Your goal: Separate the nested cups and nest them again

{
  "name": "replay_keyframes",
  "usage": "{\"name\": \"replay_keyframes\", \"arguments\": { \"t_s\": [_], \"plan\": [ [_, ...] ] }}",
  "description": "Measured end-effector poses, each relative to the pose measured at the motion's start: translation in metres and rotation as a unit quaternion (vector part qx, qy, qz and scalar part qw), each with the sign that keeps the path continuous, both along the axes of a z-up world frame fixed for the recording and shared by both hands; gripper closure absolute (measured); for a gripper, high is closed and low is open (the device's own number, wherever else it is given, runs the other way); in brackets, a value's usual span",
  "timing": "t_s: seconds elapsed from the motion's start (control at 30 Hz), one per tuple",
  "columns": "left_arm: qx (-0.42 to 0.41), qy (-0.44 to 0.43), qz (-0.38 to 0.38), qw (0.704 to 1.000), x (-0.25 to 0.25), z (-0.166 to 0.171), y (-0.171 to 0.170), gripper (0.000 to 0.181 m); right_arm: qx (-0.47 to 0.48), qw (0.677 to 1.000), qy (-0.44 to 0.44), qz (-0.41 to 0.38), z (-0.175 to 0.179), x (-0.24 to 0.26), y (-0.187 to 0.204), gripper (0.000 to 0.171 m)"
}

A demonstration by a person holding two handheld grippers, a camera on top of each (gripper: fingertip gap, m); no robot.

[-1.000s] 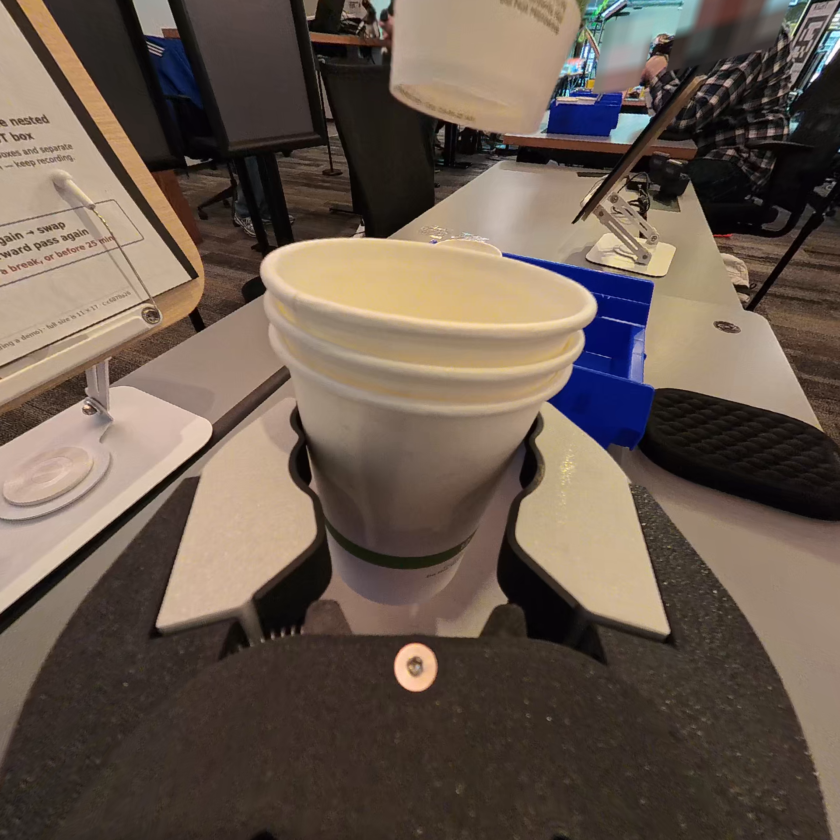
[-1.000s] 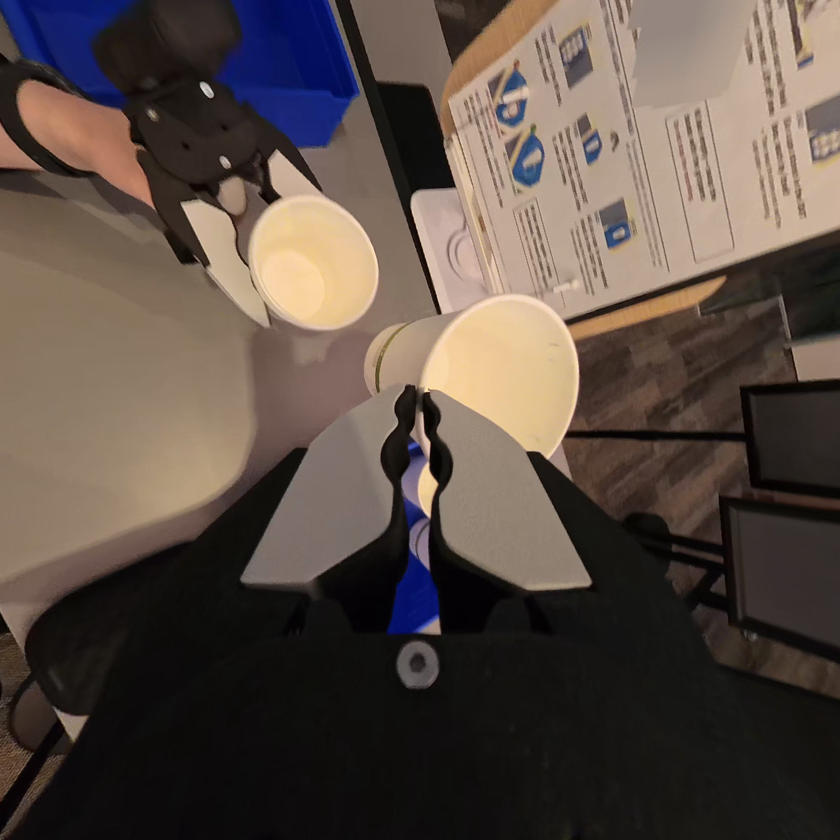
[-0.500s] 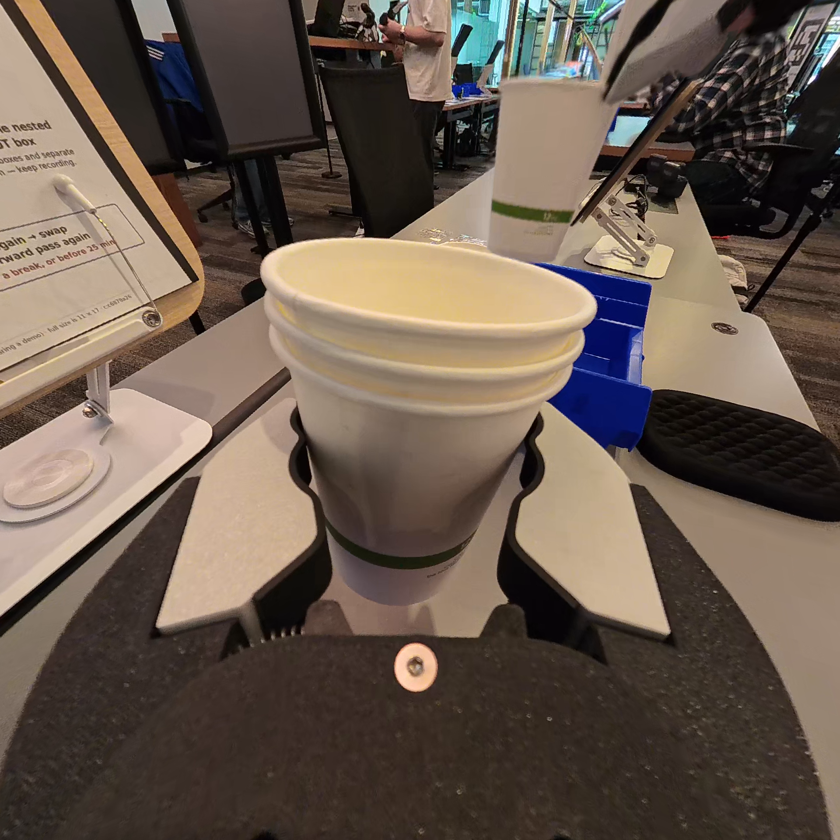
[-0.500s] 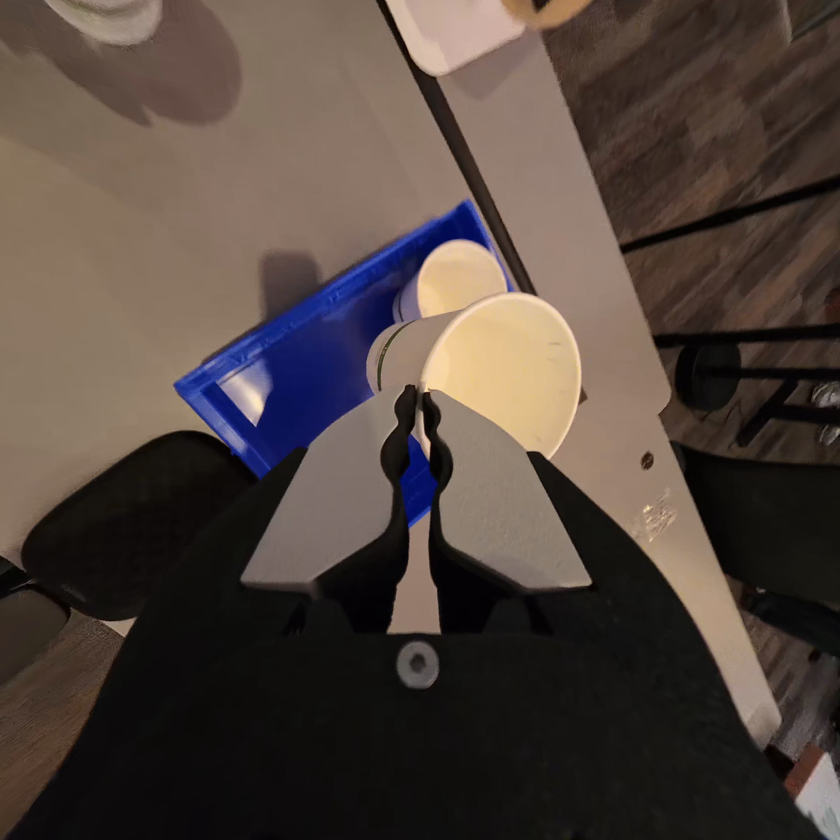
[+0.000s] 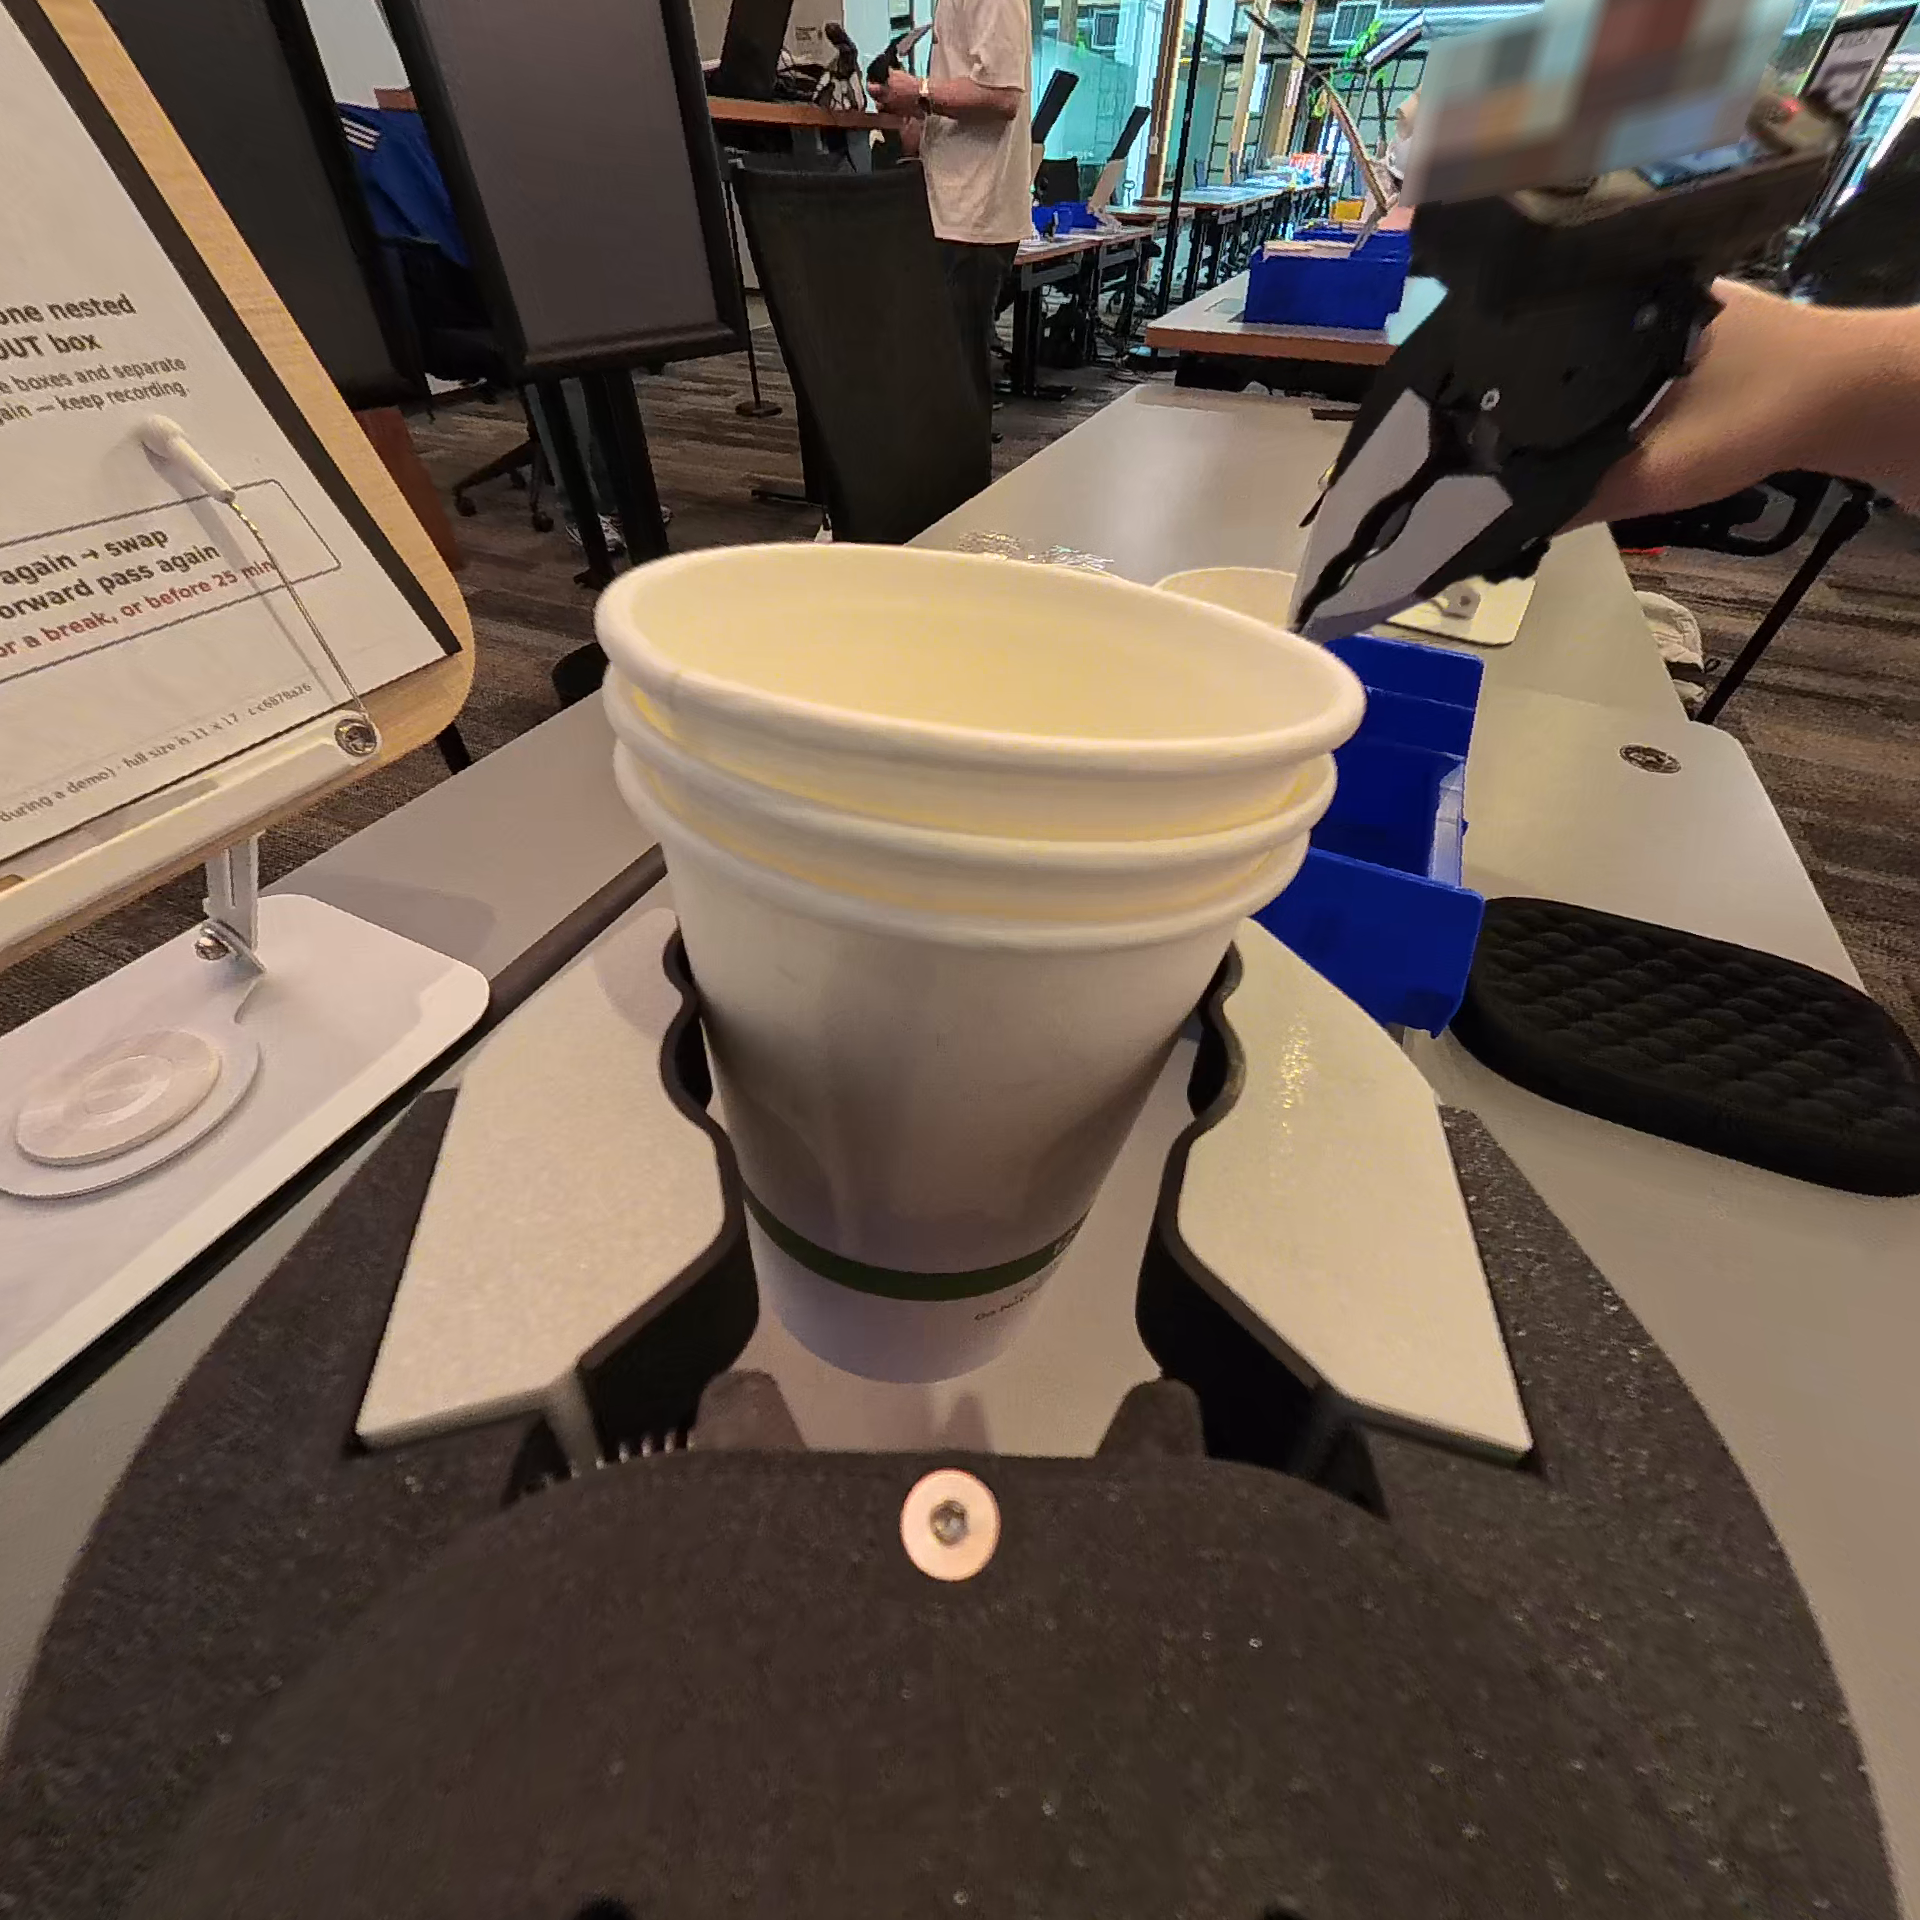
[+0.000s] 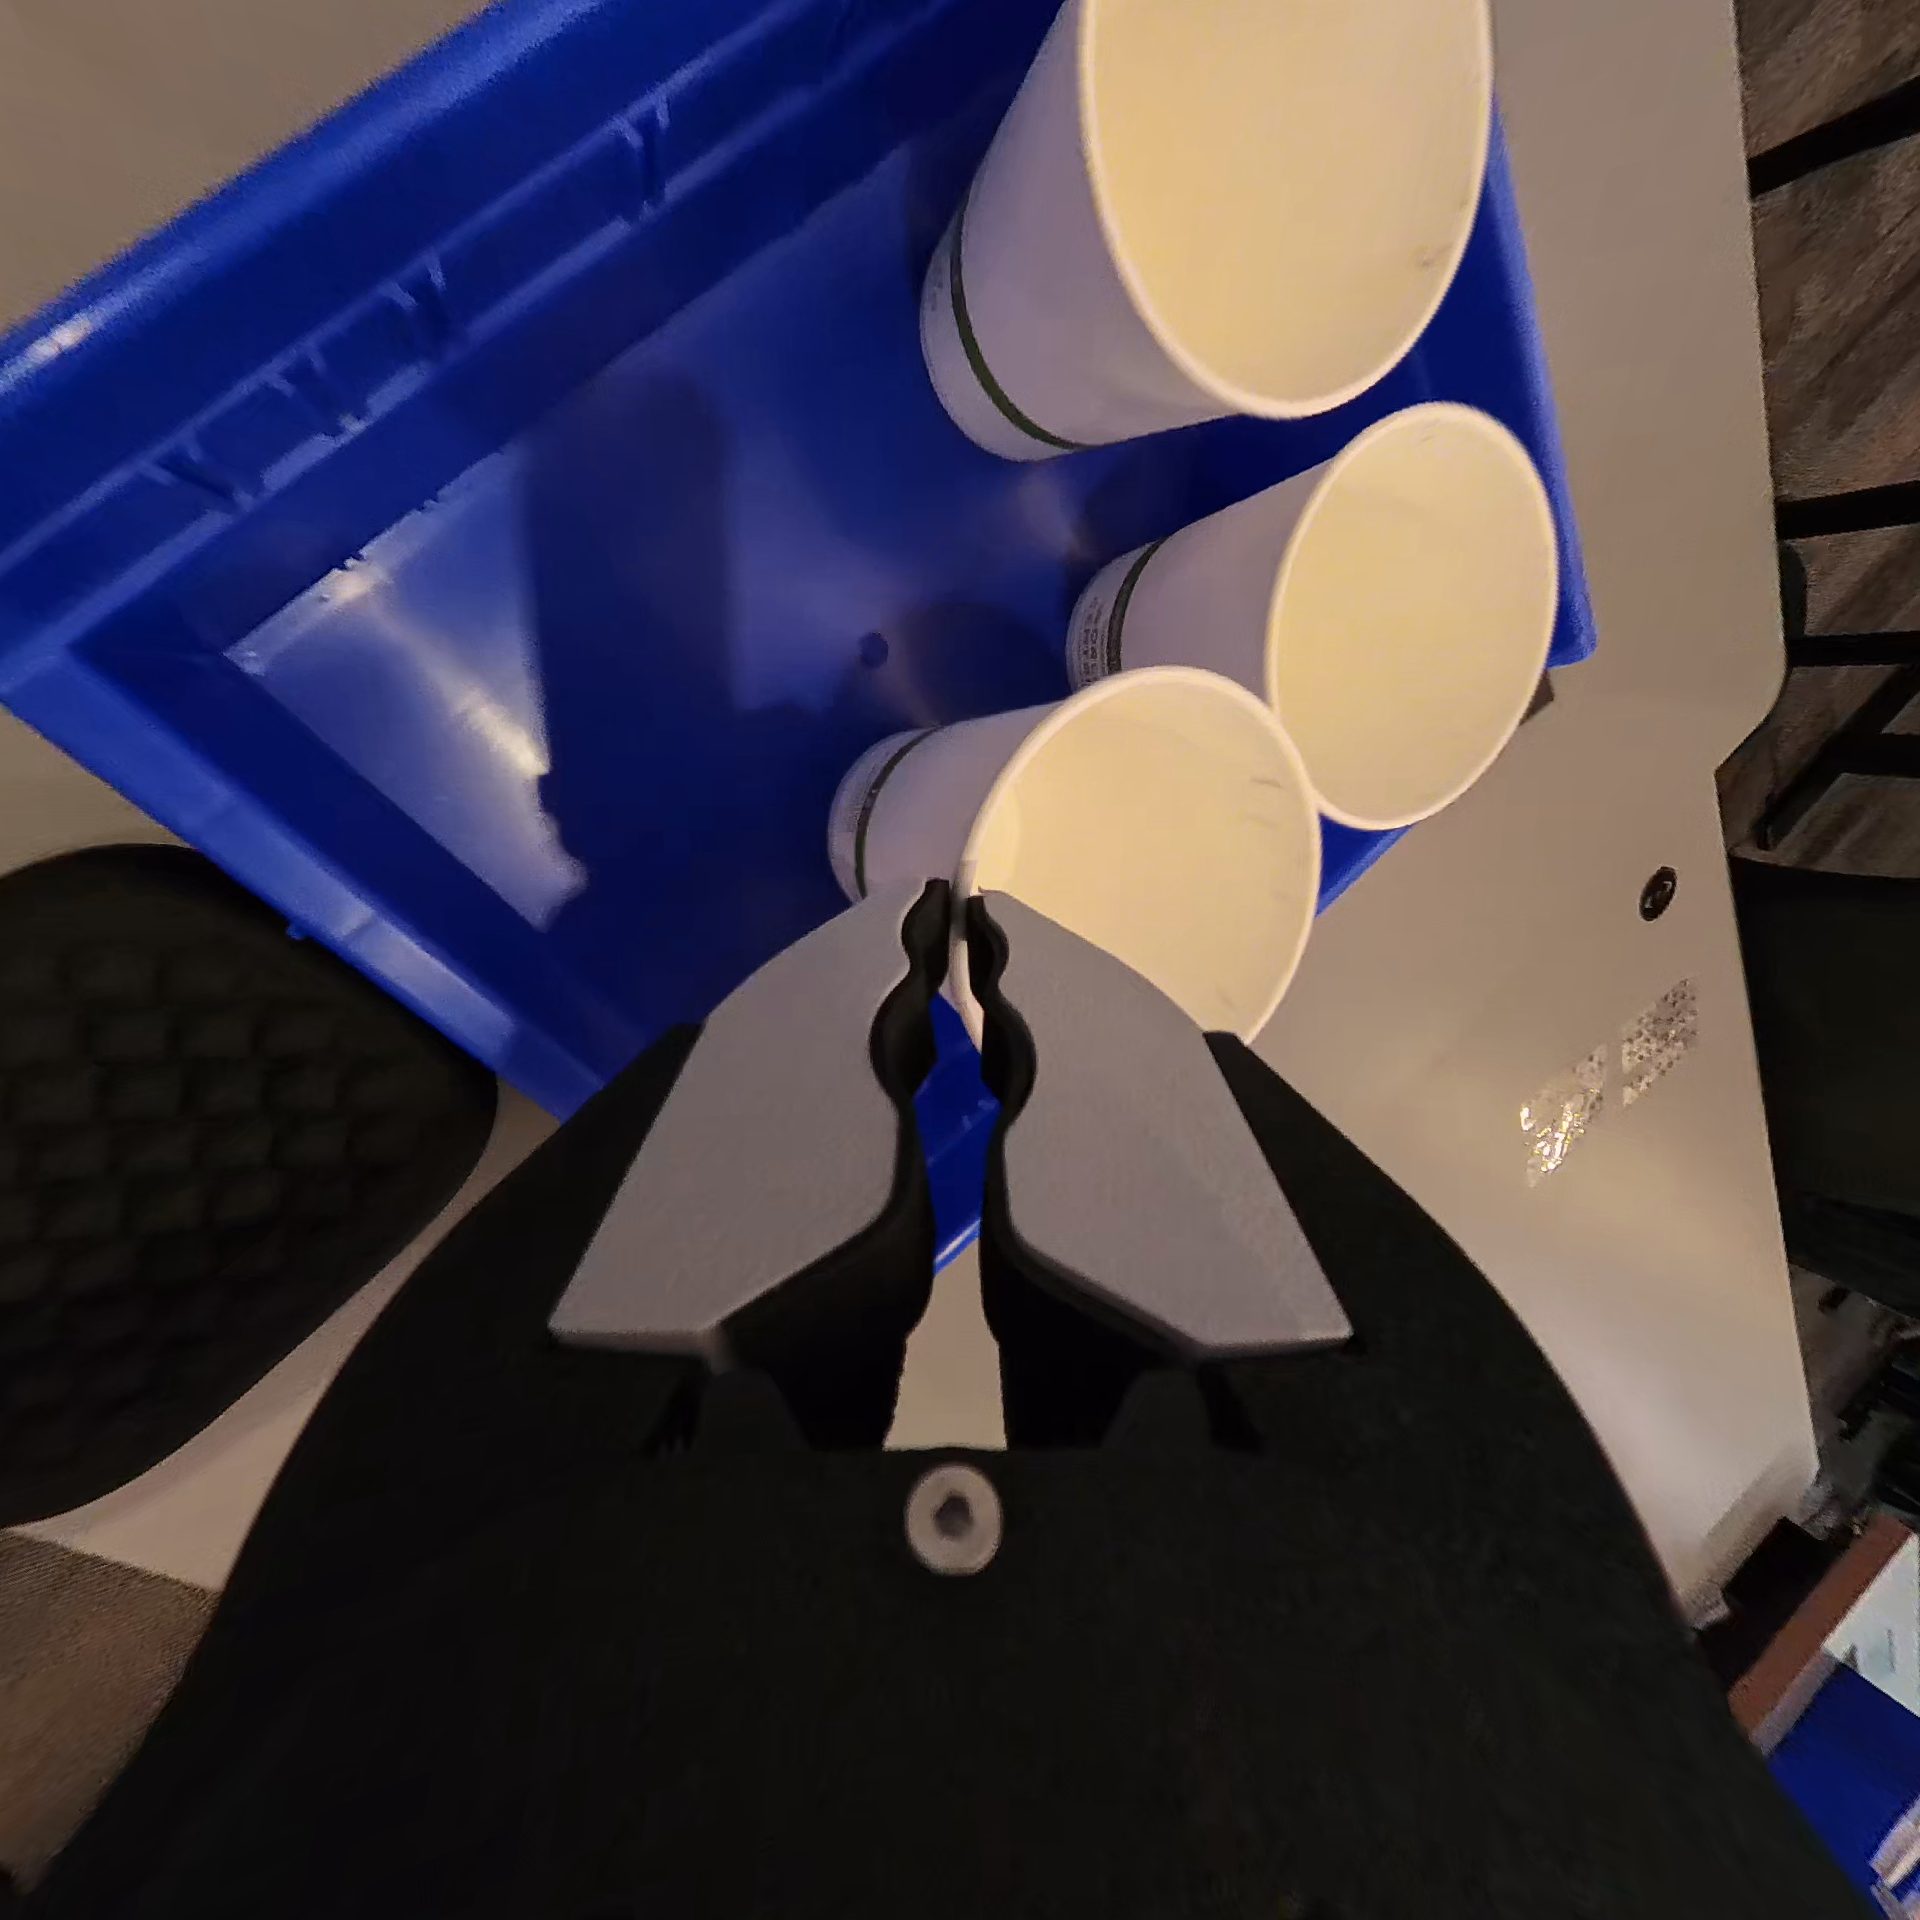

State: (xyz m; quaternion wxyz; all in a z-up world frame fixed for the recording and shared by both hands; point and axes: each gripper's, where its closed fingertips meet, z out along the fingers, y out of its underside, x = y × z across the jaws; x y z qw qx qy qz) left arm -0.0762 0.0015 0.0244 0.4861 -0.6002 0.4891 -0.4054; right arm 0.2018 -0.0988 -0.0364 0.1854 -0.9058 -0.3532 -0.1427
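Note:
My left gripper (image 5: 951, 966) is shut on a stack of three nested white paper cups (image 5: 935, 1091) and holds it upright over the grey table. My right gripper (image 6: 958, 899) is shut on the rim of a single white cup (image 6: 1143, 842) and holds it inside the blue bin (image 6: 416, 343). Two more single cups (image 6: 1288, 197) (image 6: 1413, 613) stand in the bin beside it. In the left wrist view the right gripper (image 5: 1320, 613) reaches down behind the stack, over the bin (image 5: 1382, 935).
A black padded rest (image 5: 1694, 1039) lies right of the bin and also shows in the right wrist view (image 6: 187, 1143). An instruction board on a white stand (image 5: 156, 520) is at the left. The table edge (image 6: 1756, 520) runs close past the bin. Chairs and people are behind.
My right gripper has carried its cup from above the stack over to the blue bin and lowered it beside the two cups there. The left gripper and stack have not moved.

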Motion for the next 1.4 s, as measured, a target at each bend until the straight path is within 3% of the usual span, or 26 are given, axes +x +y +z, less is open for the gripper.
{"name": "replay_keyframes", "arguments": {
  "t_s": [0.37,1.3,1.4],
  "plan": [
    [0.001,0.006,-0.002,1.000,0.002,-0.004,-0.001,0.089,0.003,1.000,-0.003,-0.005,-0.019,0.008,0.003,0.168],
    [0.004,0.010,-0.004,1.000,0.003,-0.004,-0.003,0.089,-0.003,1.000,-0.019,0.001,-0.020,0.011,0.007,0.167],
    [0.004,0.009,-0.005,1.000,0.003,-0.003,-0.004,0.090,0.004,1.000,-0.024,0.003,-0.017,0.012,0.006,0.158]
  ]
}}
